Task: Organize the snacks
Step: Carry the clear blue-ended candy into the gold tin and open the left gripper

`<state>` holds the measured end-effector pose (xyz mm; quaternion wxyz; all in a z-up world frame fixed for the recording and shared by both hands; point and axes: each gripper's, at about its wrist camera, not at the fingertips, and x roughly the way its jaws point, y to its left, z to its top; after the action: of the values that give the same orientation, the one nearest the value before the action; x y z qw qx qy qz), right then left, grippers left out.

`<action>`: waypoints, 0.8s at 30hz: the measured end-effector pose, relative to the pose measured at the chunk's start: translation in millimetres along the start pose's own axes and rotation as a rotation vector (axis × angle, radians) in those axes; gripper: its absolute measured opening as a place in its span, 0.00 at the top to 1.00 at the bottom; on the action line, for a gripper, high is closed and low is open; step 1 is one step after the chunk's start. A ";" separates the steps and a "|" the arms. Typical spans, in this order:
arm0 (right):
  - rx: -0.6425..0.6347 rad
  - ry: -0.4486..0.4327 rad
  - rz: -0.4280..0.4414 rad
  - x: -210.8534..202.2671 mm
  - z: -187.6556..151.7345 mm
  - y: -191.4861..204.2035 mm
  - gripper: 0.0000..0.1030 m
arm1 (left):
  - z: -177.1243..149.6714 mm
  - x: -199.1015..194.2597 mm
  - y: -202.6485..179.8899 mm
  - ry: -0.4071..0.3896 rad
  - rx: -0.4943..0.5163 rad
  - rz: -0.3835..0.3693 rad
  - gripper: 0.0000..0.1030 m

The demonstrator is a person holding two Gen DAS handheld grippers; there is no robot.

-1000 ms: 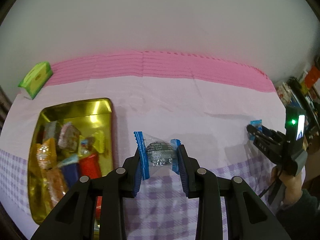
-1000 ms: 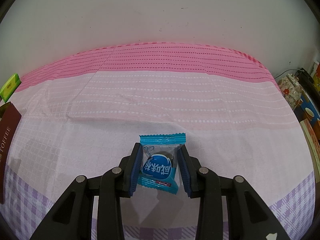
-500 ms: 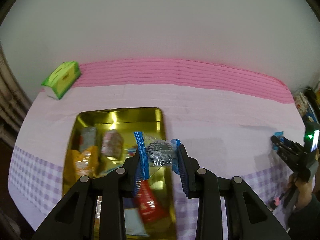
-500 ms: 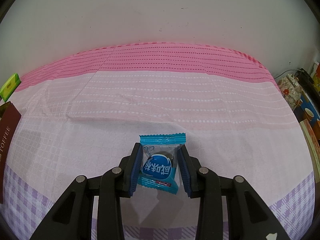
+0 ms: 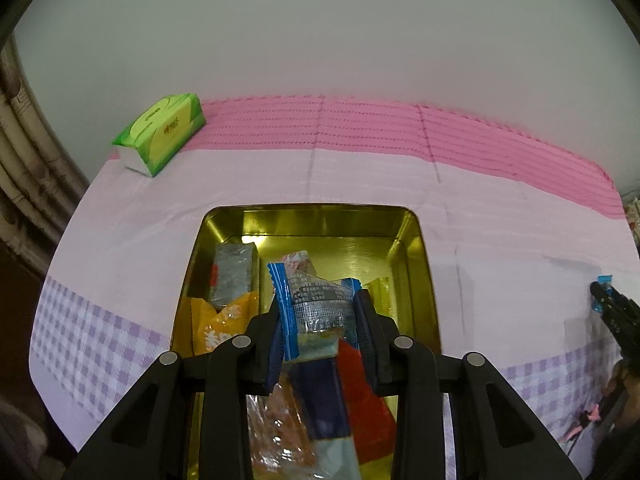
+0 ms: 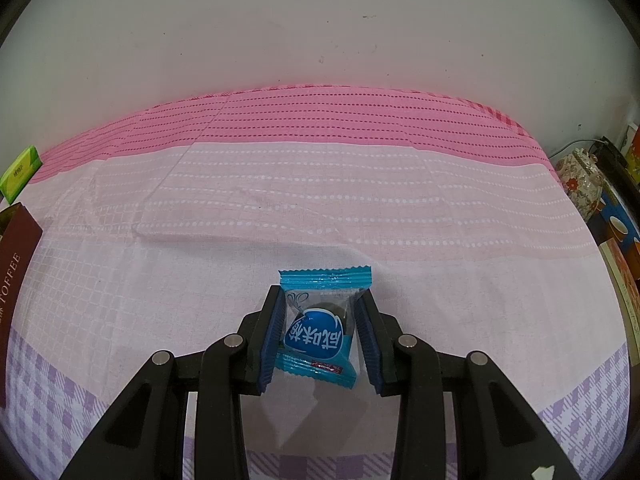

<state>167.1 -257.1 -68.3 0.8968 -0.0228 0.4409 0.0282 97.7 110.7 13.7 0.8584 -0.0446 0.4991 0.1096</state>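
Note:
My left gripper point(image 5: 318, 300) is shut on a clear, blue-edged candy packet point(image 5: 316, 308) and hangs over a gold tin tray point(image 5: 416, 256) that holds several wrapped snacks, among them an orange pouch point(image 5: 218, 320) and a grey bar point(image 5: 232, 276). In the right wrist view my right gripper point(image 6: 320, 300) is shut on a teal candy packet point(image 6: 320, 328) with a blue round label, just above the tablecloth. The left wrist view also catches the right gripper point(image 5: 612, 308) at the far right edge with the teal candy packet point(image 5: 602, 292) at its tip.
A green tissue pack point(image 5: 162, 134) lies at the back left of the pink and lilac tablecloth point(image 6: 320, 200). A brown toffee box point(image 6: 14, 252) lies at the left edge of the right wrist view. Cluttered items point(image 6: 580, 180) stand beyond the table's right end.
My left gripper has carried its candy packet leftward from the bare cloth to above the gold tray, which now lies centred under it. The right gripper and its teal packet have stayed still.

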 end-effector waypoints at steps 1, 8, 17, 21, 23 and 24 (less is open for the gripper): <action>0.000 0.000 0.000 -0.1 0.1 0.1 0.67 | 0.3 1.6 0.9 0.003 -0.002 0.003 0.68; -0.001 0.000 -0.001 0.0 0.1 0.3 0.67 | 3.9 15.1 8.4 0.028 -0.011 0.013 0.68; -0.001 0.000 -0.001 -0.1 0.2 0.5 0.67 | 4.2 34.7 16.6 0.058 -0.013 0.034 0.68; -0.001 0.000 0.000 0.0 0.2 0.4 0.67 | 1.4 40.4 18.3 0.072 -0.008 0.047 0.68; -0.002 0.000 -0.001 -0.1 0.3 0.7 0.67 | 0.1 41.5 18.6 0.074 -0.008 0.050 0.68; -0.002 0.000 -0.001 0.0 0.2 0.5 0.67 | -0.2 41.6 18.3 0.073 -0.007 0.054 0.68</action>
<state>167.2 -256.6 -68.2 0.8969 -0.0237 0.4407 0.0283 113.2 134.4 -21.8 0.8363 -0.0384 0.5307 0.1327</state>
